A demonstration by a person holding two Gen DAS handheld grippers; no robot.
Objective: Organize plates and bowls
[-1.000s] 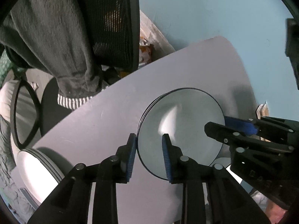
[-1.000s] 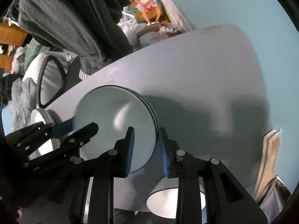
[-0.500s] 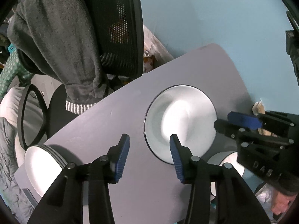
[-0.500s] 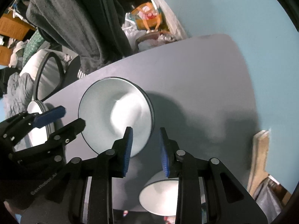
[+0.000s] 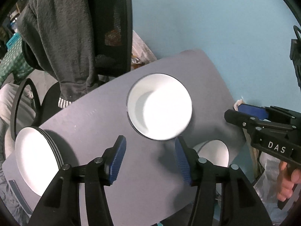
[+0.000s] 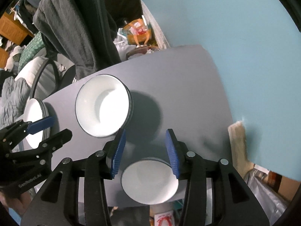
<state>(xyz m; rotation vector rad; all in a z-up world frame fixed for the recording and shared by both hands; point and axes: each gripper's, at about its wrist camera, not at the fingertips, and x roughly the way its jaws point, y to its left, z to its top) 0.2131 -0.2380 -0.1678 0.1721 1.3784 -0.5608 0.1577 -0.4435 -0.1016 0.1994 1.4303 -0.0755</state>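
A stack of white bowls with dark rims (image 5: 160, 106) (image 6: 103, 111) sits mid-table on the grey table (image 5: 94, 124) (image 6: 178, 94). My left gripper (image 5: 150, 150) hovers above the table just in front of that stack; its jaws are opening, with nothing between them. My right gripper (image 6: 145, 146) hangs over a single white bowl (image 6: 150, 182) (image 5: 212, 154) near the front edge, apart from it, and its jaws are also opening on nothing. A stack of white plates (image 5: 35, 160) (image 6: 34, 118) stands at the table's left end. Each gripper shows in the other's view: the right gripper (image 5: 239, 113) and the left gripper (image 6: 58, 128).
A black mesh office chair (image 5: 111, 28) draped with a grey garment (image 5: 62, 43) stands behind the table. A blue wall (image 6: 225, 28) runs along the right side, and a pale board (image 6: 239, 141) leans against it. Bags and clutter (image 6: 137, 32) lie on the floor beyond.
Both grippers stood at opposite rims of the bowl stack with narrow jaws; they have let go, widened and risen. The bowl stack now looks smaller and lies clear of both.
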